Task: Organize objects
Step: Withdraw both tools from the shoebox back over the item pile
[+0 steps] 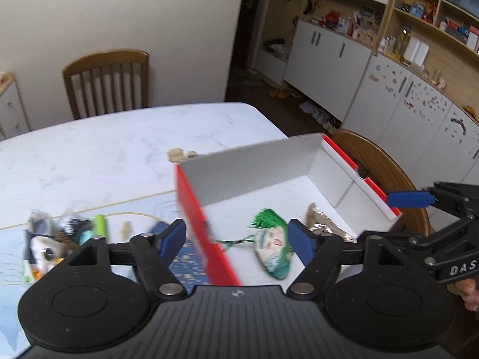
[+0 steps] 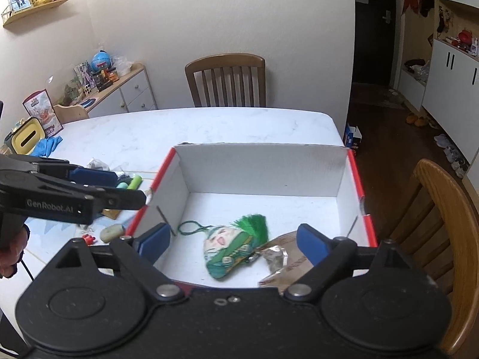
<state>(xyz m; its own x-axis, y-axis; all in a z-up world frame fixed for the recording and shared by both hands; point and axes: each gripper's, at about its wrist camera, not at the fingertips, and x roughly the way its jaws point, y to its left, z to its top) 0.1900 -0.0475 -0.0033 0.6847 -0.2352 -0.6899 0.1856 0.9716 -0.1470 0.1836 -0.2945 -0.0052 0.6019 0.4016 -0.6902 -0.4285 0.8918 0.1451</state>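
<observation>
A red cardboard box with a white inside stands on the table; it also shows in the right wrist view. In it lie a green tasselled sachet with a painted face and a brown foil packet. My left gripper is open and empty above the box's left wall. My right gripper is open and empty above the box's near edge, over the sachet. Each gripper shows from the side in the other's view.
Small items lie on a blue mat left of the box: a green tube, a stuffed toy, a pale oval piece, a small red piece. Wooden chairs stand behind and right of the table.
</observation>
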